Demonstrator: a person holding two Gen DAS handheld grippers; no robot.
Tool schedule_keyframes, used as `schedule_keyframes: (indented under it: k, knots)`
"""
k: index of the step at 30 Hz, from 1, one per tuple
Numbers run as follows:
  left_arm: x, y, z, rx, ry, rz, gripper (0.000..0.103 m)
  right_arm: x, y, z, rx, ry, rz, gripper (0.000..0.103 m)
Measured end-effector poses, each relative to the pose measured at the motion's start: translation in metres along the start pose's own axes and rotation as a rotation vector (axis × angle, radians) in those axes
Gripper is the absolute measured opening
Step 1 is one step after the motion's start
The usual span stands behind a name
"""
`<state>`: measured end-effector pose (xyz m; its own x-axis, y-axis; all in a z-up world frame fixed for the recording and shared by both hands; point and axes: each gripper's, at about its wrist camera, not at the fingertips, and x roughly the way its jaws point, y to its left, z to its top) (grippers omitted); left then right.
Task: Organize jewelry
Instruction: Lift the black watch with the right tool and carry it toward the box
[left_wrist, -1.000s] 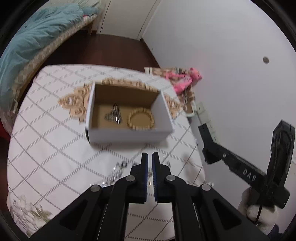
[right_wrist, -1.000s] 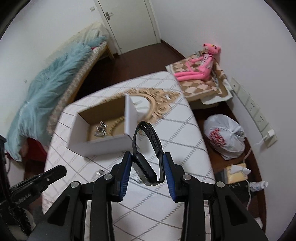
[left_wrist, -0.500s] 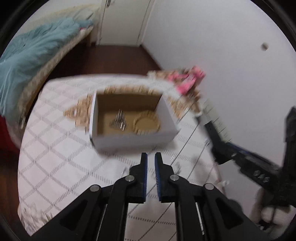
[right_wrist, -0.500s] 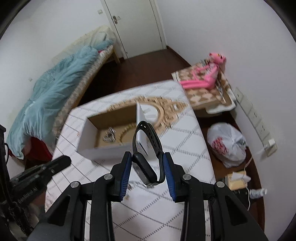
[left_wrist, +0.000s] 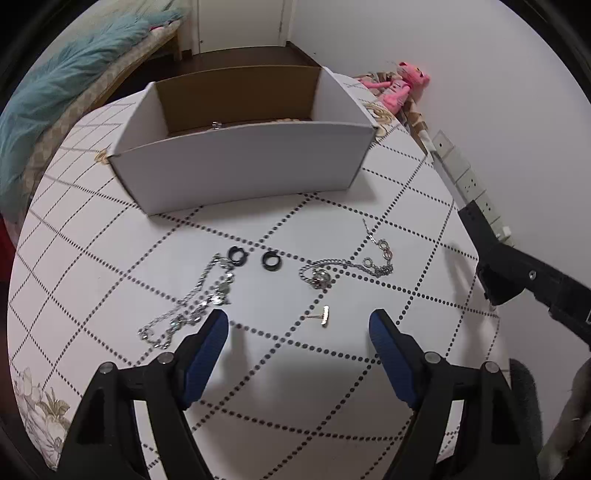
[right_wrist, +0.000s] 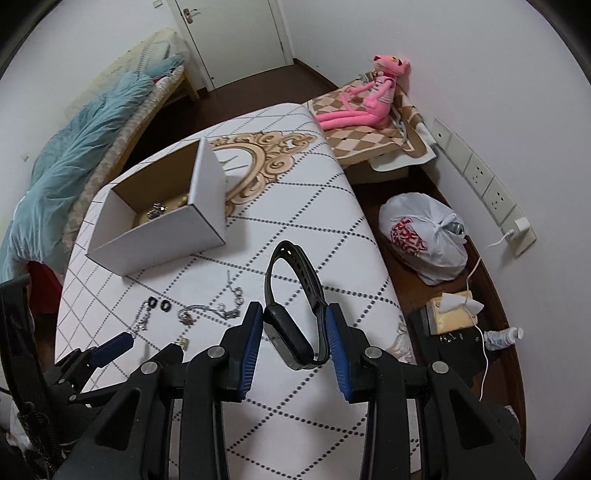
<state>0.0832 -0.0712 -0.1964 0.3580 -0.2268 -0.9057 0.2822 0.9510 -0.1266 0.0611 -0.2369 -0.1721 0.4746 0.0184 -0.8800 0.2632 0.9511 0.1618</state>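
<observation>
My left gripper (left_wrist: 298, 326) is open and low over the table, its jaws either side of a small gold bar pin (left_wrist: 323, 315). Beyond it lie a silver chain necklace (left_wrist: 192, 302), two black rings (left_wrist: 236, 254) (left_wrist: 271, 260) and a silver chain with a ring (left_wrist: 343, 267). The white cardboard box (left_wrist: 243, 166) stands behind them; jewelry inside it shows in the right wrist view (right_wrist: 159, 210). My right gripper (right_wrist: 293, 332) is shut on a black wristband watch (right_wrist: 295, 302), held above the table right of the box (right_wrist: 162, 229).
The round table (right_wrist: 332, 229) has a white diamond-pattern cloth. Past its right edge are a pink plush toy (right_wrist: 369, 96) on a chequered cushion, a white plastic bag (right_wrist: 424, 240) and wall sockets (right_wrist: 480, 177). A bed with a teal blanket (right_wrist: 74, 147) lies at the left.
My left gripper has opened wide and dropped low toward the loose jewelry in front of the box. My right gripper still holds the black watch and has shifted slightly.
</observation>
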Motion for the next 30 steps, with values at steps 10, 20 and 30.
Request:
schedule_keyframes:
  k: [10,20,30]
  knots:
    - [0.013,-0.017,0.000,0.087,-0.025,0.026,0.008,0.006,-0.006,0.000,0.009,0.001,-0.017,0.037]
    - [-0.011,-0.017,0.002,0.110,-0.094,-0.005,0.002,-0.004,-0.001,0.005,0.006,-0.022,-0.002,0.037]
    - [-0.077,0.006,0.051,0.051,-0.226,-0.038,0.002,-0.028,0.033,0.046,-0.026,-0.080,0.116,0.037]
